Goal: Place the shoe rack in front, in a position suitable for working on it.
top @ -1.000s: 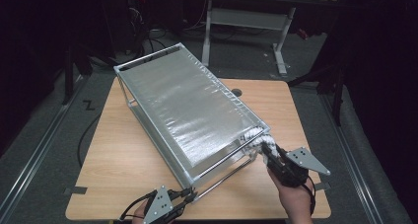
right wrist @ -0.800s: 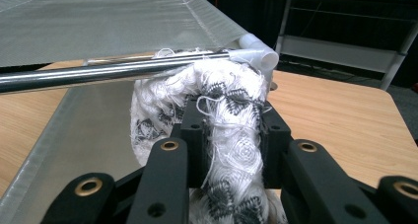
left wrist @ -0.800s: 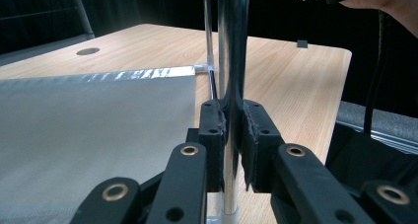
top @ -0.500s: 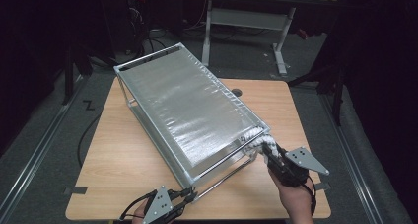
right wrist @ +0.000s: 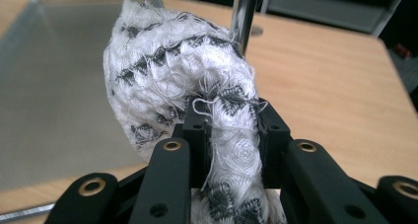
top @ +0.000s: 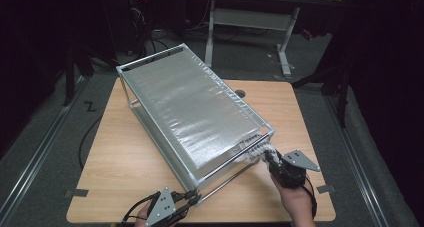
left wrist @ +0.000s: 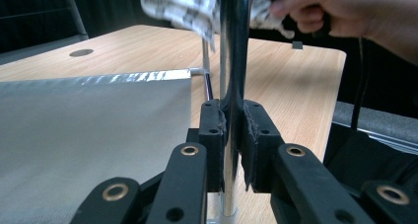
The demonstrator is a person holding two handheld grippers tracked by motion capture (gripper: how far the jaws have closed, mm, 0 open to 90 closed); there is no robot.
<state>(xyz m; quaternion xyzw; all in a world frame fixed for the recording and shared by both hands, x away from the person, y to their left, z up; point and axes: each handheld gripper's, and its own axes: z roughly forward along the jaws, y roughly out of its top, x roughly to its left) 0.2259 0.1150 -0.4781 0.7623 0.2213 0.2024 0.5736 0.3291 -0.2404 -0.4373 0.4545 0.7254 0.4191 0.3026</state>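
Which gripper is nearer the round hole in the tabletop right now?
Right. The right gripper, shut on the cloth, is at the rack's near right corner, closer to the hole. The left gripper clamps the rack's near left post.

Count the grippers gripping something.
2. The left gripper clamps the metal rack's near-corner chrome post; the right gripper pinches a patterned cloth at the rack's right corner.

1. A light wooden table [top: 150,162] with a round cable hole [top: 240,93] near its far edge is seen.
2. Grey tape marks [top: 76,193] are stuck at its near corners.
3. A white-legged desk [top: 280,22] is placed behind, on grey floor [top: 45,137].
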